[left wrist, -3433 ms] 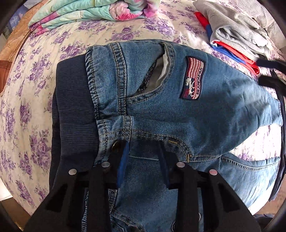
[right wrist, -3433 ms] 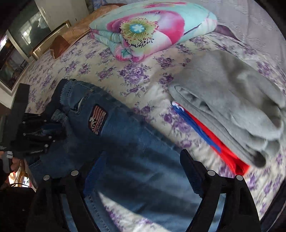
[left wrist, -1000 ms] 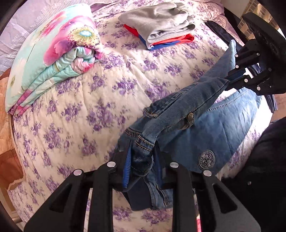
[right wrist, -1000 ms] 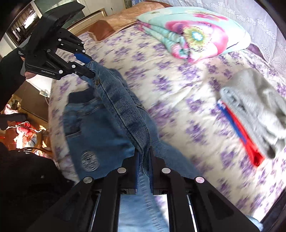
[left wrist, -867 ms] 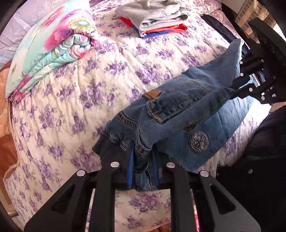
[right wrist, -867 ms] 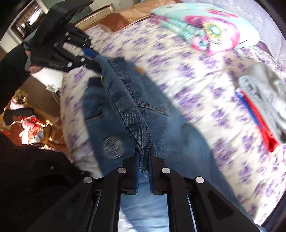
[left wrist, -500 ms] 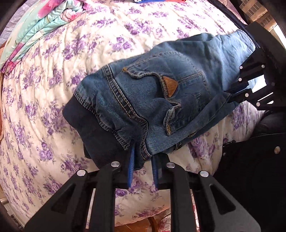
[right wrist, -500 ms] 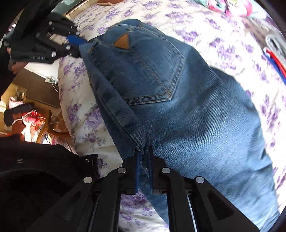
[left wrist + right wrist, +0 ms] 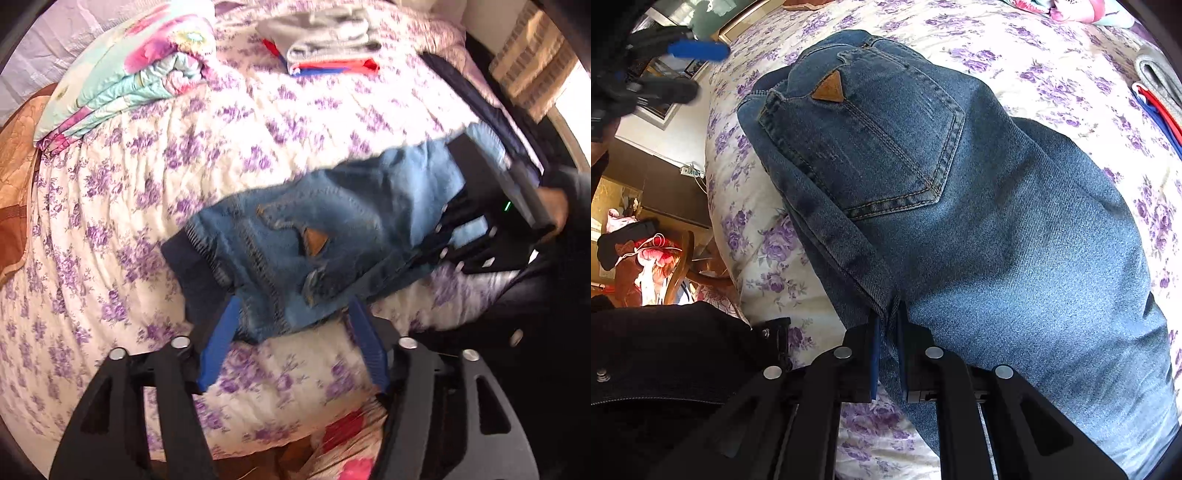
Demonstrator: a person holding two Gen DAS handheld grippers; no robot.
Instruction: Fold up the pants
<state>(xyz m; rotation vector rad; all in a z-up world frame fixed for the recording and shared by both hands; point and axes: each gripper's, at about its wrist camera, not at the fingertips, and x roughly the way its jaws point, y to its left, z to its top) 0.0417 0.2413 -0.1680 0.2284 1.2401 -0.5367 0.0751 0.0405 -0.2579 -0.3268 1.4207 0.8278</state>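
Left gripper (image 9: 291, 328) spread wide, blue pads on either side of the waist end of the jeans (image 9: 314, 236) but not pinching anything, just hanging right over the edge of them. Right gripper (image 9: 888, 354) squeezed down narrow on a fold of the same jeans (image 9: 960, 221), denim seam caught right between the two blue pads. Also showing up in the left view as the right gripper (image 9: 476, 240), over at the far side of the jeans, kinda blurry there.

Jeans lying folded lengthwise on the bed (image 9: 147, 184), back pocket facing up with a little brown triangle patch (image 9: 829, 90) on it, dark ribbed waistband (image 9: 195, 266) sticking out at one end. Sitting close to the near edge of the bed, on the purple-flowered quilt.

Further out: folded teal and pink flowery blanket (image 9: 129, 70) up at the far left corner of the bed, and a small pile of folded clothes (image 9: 325, 44), grey on top with red and blue underneath, well apart from the jeans. Off the bed, a wooden chair (image 9: 679, 273) with some stuff dumped on it, hard to make out what.
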